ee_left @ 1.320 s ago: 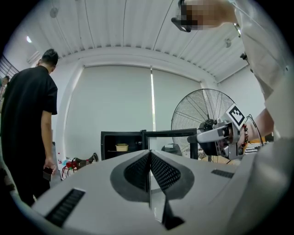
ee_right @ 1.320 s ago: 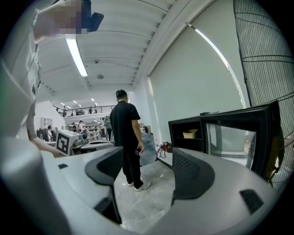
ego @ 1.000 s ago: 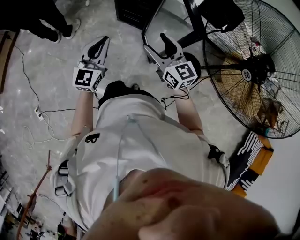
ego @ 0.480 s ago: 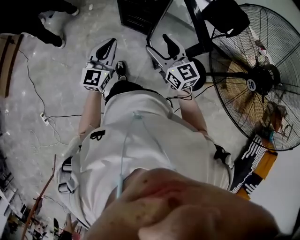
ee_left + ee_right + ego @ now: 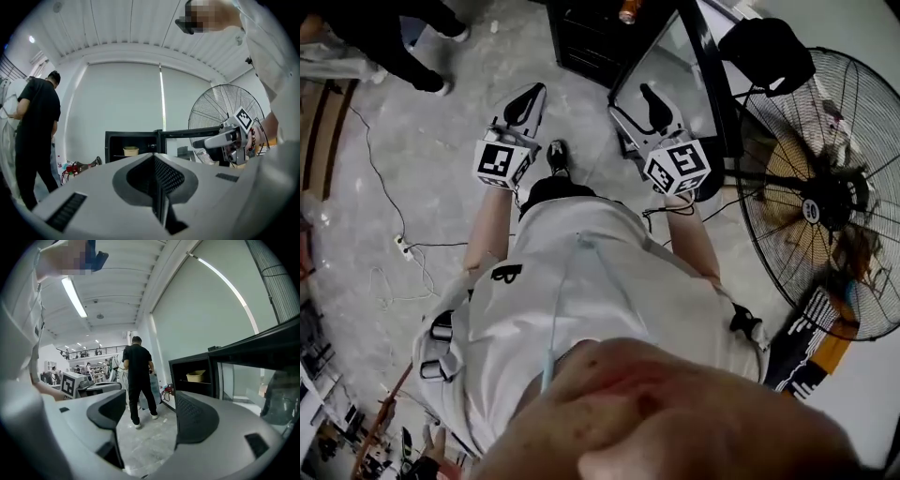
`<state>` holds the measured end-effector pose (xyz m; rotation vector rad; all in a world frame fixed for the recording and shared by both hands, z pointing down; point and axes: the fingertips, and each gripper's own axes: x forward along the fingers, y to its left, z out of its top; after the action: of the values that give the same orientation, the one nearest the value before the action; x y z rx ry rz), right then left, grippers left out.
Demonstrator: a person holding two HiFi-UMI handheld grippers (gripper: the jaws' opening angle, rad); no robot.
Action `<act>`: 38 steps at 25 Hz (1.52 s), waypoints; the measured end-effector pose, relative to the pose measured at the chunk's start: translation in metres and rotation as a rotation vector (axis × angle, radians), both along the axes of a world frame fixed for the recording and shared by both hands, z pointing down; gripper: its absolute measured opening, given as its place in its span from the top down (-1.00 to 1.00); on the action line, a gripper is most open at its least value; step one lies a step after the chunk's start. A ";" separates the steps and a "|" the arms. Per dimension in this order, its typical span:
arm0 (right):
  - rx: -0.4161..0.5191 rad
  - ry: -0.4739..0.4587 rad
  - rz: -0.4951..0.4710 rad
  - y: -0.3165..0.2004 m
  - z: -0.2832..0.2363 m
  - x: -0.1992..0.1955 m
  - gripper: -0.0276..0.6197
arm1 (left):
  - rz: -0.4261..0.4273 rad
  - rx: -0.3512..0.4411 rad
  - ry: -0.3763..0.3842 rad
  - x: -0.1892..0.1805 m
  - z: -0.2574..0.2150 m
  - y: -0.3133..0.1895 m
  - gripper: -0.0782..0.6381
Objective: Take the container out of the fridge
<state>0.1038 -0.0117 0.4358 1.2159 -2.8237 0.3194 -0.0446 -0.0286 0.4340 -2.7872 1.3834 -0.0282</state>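
Room: workshop with a concrete floor (image 5: 412, 178), cables trailing across it.
Bystander (image 5: 35, 136): far left, in black, back turned — well off the path.
Left gripper (image 5: 523, 103): jaws pressed together, nothing between them.
Fridge (image 5: 108, 145): straight ahead, not yet within reach, door (image 5: 192, 132) swung open to the right.
Container (image 5: 131, 151): pale tub on a shelf inside, untouched.
Right gripper (image 5: 652, 101): jaws apart, empty — the readier one for the grab.
Fan (image 5: 825, 206): far right, beside the door.
Approach: probably best to close in squarely, stay clear of the door edge, bring the parted jaws level with the tub's wall, grip firmly, then draw it straight out.
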 end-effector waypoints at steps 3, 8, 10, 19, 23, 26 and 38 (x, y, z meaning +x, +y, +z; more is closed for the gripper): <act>-0.008 0.007 0.024 -0.013 0.001 0.001 -0.07 | 0.034 -0.005 0.013 0.003 0.003 -0.020 0.76; -0.014 -0.002 0.043 -0.051 -0.005 -0.022 -0.07 | 0.055 -0.004 0.011 -0.019 0.000 -0.059 0.76; -0.020 -0.007 0.056 -0.069 -0.008 -0.029 -0.07 | 0.077 0.004 0.005 -0.024 -0.003 -0.077 0.76; -0.018 0.005 0.117 -0.130 -0.014 -0.054 -0.07 | 0.116 -0.014 0.020 -0.057 0.000 -0.148 0.76; -0.010 0.008 0.141 -0.155 -0.014 -0.066 -0.07 | 0.128 -0.011 0.024 -0.074 0.000 -0.175 0.76; -0.010 0.008 0.134 -0.166 -0.017 -0.072 -0.07 | 0.131 -0.008 0.029 -0.079 -0.003 -0.185 0.76; 0.000 -0.035 0.168 -0.201 -0.020 -0.056 -0.07 | 0.133 -0.026 0.023 -0.067 0.000 -0.206 0.76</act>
<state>0.0476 -0.2130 0.4161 1.4656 -2.7554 0.3511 -0.1119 -0.2351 0.4337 -2.9029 1.2080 -0.0120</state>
